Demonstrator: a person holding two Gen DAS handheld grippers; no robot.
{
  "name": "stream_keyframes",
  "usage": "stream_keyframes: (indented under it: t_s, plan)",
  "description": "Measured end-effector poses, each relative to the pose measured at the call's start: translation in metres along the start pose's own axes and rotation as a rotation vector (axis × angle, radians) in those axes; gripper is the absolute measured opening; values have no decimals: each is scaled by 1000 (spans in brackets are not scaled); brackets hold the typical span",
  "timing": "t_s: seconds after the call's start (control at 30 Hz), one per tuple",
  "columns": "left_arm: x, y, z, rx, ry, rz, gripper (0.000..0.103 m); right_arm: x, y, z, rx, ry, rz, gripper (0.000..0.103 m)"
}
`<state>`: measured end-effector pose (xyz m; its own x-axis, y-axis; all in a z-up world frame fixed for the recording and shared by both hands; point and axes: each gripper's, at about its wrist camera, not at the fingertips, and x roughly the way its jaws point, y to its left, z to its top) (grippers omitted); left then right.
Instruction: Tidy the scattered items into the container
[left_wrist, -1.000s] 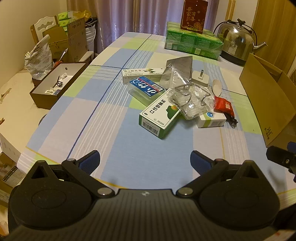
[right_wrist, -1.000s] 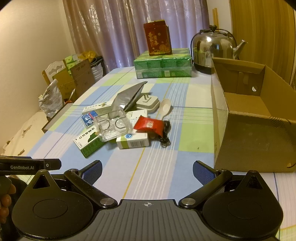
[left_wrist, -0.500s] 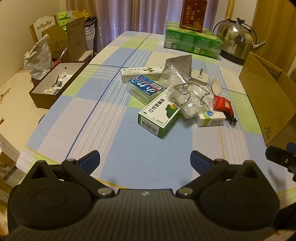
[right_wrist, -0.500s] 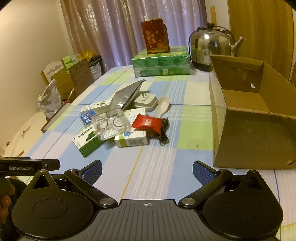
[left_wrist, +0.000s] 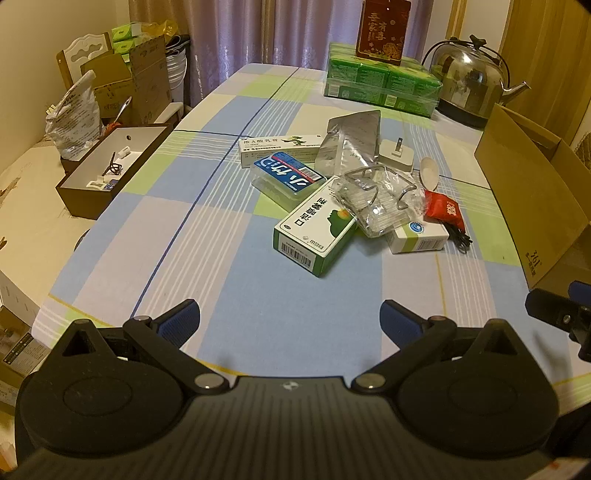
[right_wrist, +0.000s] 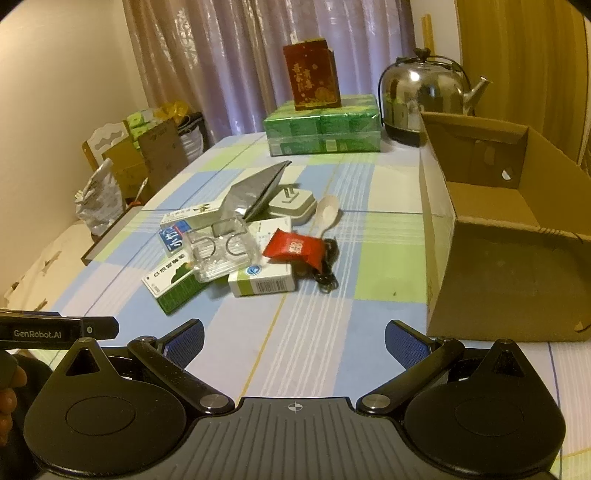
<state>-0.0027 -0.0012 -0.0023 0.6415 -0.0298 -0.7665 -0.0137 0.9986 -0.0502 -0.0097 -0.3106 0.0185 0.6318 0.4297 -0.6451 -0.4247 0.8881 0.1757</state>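
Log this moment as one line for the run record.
left gripper open, empty | right gripper open, empty | items piled mid-table | cardboard box empty | nothing picked yet

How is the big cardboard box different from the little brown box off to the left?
The cardboard box is tan, tall-walled and stands on the table's right side; the brown box is dark outside, white inside, shallow and sits beside the table's left edge. The cardboard box looks empty where its inside shows; the brown box holds a few small bits. Both are open on top.
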Motion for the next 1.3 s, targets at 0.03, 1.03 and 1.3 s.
stream_keyframes:
  t_s: [0.03,1.03,1.3]
  plan:
    - [0,0,0,0,-1,1,102,0,0,0,-3,-7,-1,101]
    - [64,-13,73,532,-93,-261,92,77,11,40,-219,45,37,101]
    - [100,-20,90,601,-83,-333,80,117,1,55,-196,60,29,101]
